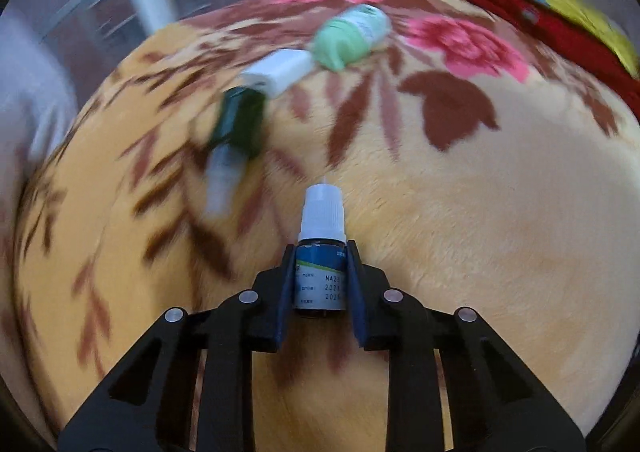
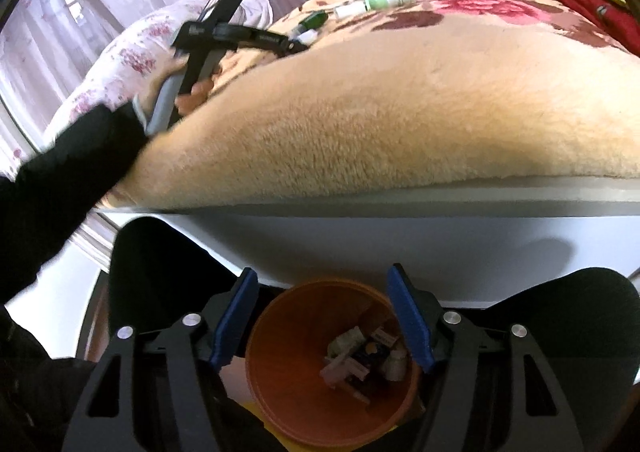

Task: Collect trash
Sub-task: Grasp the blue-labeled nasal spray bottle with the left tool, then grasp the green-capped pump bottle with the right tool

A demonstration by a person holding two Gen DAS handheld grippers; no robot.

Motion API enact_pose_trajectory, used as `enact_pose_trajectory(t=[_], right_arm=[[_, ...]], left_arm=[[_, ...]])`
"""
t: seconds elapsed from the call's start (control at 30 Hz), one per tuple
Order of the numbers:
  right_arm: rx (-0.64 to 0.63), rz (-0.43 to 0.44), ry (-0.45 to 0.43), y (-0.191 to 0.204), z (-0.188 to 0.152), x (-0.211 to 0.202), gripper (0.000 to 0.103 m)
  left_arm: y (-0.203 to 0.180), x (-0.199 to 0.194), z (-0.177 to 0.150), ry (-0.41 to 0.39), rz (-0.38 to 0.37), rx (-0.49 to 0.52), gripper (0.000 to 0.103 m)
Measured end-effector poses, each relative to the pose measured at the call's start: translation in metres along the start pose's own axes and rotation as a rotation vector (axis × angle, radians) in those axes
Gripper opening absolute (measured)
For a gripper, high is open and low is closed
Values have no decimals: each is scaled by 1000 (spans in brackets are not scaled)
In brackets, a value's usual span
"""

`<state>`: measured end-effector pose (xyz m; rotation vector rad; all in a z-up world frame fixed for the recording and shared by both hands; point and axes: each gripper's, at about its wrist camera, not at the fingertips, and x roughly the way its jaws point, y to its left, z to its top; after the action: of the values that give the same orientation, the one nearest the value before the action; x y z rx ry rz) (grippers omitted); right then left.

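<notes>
My left gripper (image 1: 320,248) is shut on a small dropper bottle (image 1: 320,276) with a white cap and a blue label, just above the beige flowered blanket (image 1: 480,212). The right wrist view shows that gripper (image 2: 298,44) far off on the bed, held by a hand in a black sleeve (image 2: 72,172). Further back on the blanket lie a dark green bottle (image 1: 236,128), a white box (image 1: 278,72) and a pale green bottle (image 1: 352,34). My right gripper (image 2: 321,270) is open above an orange bin (image 2: 280,384) that holds several small bottles and boxes.
A red cloth (image 1: 520,12) and a yellow item (image 1: 560,0) lie at the bed's far right. The white bed frame (image 2: 400,208) runs across below the blanket. Dark-clothed knees (image 2: 160,272) flank the bin. A window with curtains is behind the bed.
</notes>
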<state>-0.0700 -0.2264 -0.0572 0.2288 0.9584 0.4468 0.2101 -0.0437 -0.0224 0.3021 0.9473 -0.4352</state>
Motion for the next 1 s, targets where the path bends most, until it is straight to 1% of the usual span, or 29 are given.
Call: enact_pose_trajectory(t=[0.03, 0.07, 0.1, 0.13, 0.17, 0.2, 0.23, 0.27, 0.3, 0.33, 0.37, 0.4, 0.47, 0.5, 0.53, 0.57, 0.6, 0.7, 0.77, 0.8, 0.9, 1.0], right_arm=[[4, 10, -4, -1, 3, -3, 66], [6, 31, -16, -2, 9, -11, 66], [2, 42, -28, -3, 14, -17, 66], [-9, 50, -42, -3, 21, -25, 67], [-26, 62, -54, -2, 29, -33, 70], [-64, 71, -74, 1, 42, -43, 71], [-112, 66, -96, 4, 56, -52, 76], [-187, 53, -118, 8, 76, -60, 82], [-252, 35, -125, 12, 95, -63, 82], [-313, 1, -130, 15, 116, -61, 83], [-357, -27, -132, 17, 132, -58, 83], [-425, -70, -134, 18, 153, -50, 84], [-600, -217, -127, 16, 204, -20, 85], [-676, -293, -104, 12, 228, 0, 85], [-748, -344, -74, 8, 248, 20, 85], [-796, -377, -55, 2, 262, 34, 85], [-865, -414, -19, -5, 285, 58, 85], [-1016, -488, 71, -22, 328, 112, 83], [-1096, -497, 132, -30, 349, 138, 81], [-1121, -488, 150, -31, 353, 146, 81], [-1211, -402, 206, -35, 377, 175, 81], [-1287, -362, 262, -36, 385, 198, 81]], left_arm=[[5, -5, -3, -5, 0, -51, 23], [13, -13, -9, -13, 2, -127, 23], [19, -18, -15, -20, 17, -175, 23], [28, -26, -24, -28, 52, -242, 23], [34, -31, -30, -36, 88, -281, 23], [41, -34, -36, -37, 128, -317, 23], [52, -36, -44, -19, 160, -374, 23], [59, -35, -47, -5, 169, -400, 23], [71, -32, -51, 11, 182, -445, 23], [77, -30, -54, 16, 175, -477, 23], [83, -27, -56, 19, 147, -507, 23], [85, -27, -57, 11, 142, -518, 23], [79, -27, -57, -6, 166, -504, 23], [74, -27, -56, -12, 183, -479, 23], [72, -28, -58, -16, 191, -466, 23], [70, -27, -57, -16, 193, -453, 23], [69, -27, -57, -16, 191, -446, 23], [71, -24, -55, -19, 174, -441, 23], [72, -25, -58, -27, 158, -446, 23], [73, -24, -58, -30, 152, -451, 23], [75, -24, -59, -42, 135, -458, 23], [75, -22, -59, -46, 128, -461, 23]])
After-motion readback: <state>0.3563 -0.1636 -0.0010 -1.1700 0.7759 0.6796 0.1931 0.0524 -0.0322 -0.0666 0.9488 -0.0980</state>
